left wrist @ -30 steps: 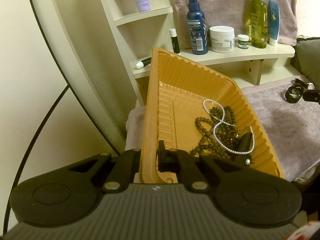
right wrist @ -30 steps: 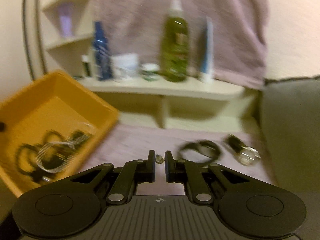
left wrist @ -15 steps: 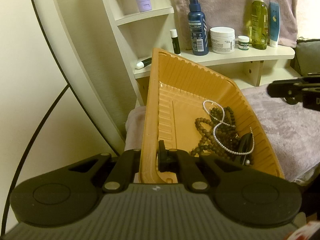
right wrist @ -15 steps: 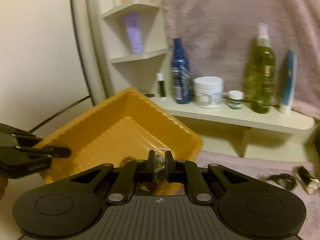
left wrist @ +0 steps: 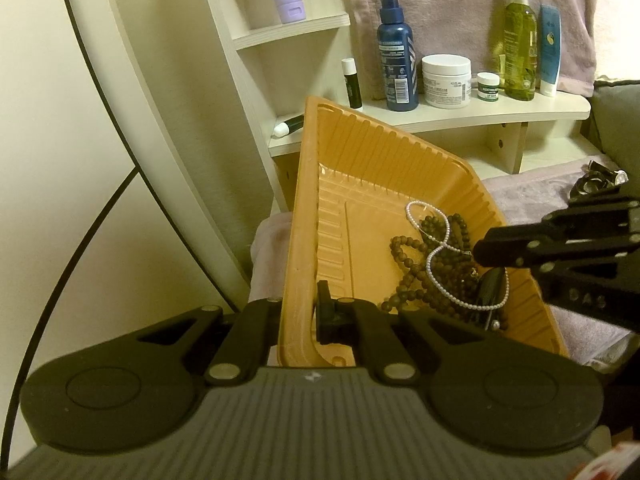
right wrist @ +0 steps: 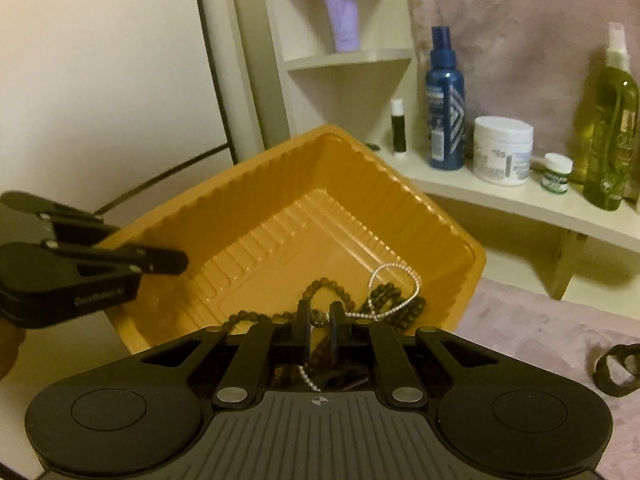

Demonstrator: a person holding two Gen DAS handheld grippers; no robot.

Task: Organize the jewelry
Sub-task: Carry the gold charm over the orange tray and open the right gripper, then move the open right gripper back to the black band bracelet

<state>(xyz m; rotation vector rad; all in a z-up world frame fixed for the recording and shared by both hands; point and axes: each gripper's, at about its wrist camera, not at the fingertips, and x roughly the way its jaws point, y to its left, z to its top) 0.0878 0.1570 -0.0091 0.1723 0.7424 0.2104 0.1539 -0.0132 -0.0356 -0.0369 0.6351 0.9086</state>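
My left gripper [left wrist: 304,312] is shut on the near rim of an orange plastic tray [left wrist: 308,208] and holds it tilted. It also shows in the right wrist view [right wrist: 176,262] clamped on the tray's left rim [right wrist: 360,148]. Inside lie a dark bead necklace [left wrist: 412,256] and a pearl strand [left wrist: 440,280], also in the right wrist view [right wrist: 394,280]. My right gripper [right wrist: 319,318] is shut on a small shiny jewel [right wrist: 318,317] above the tray; its fingers [left wrist: 504,246] reach in from the right.
A cream shelf [left wrist: 500,114] behind the tray bears a blue spray bottle [left wrist: 396,56], a white jar [left wrist: 446,80], a green bottle [left wrist: 520,44] and small tubes. A dark bracelet [right wrist: 616,368] and more jewelry [left wrist: 600,180] lie on the pink towel at the right.
My right gripper has carried the small jewel left from the towel to above the tray. The left gripper and the tray have stayed still.
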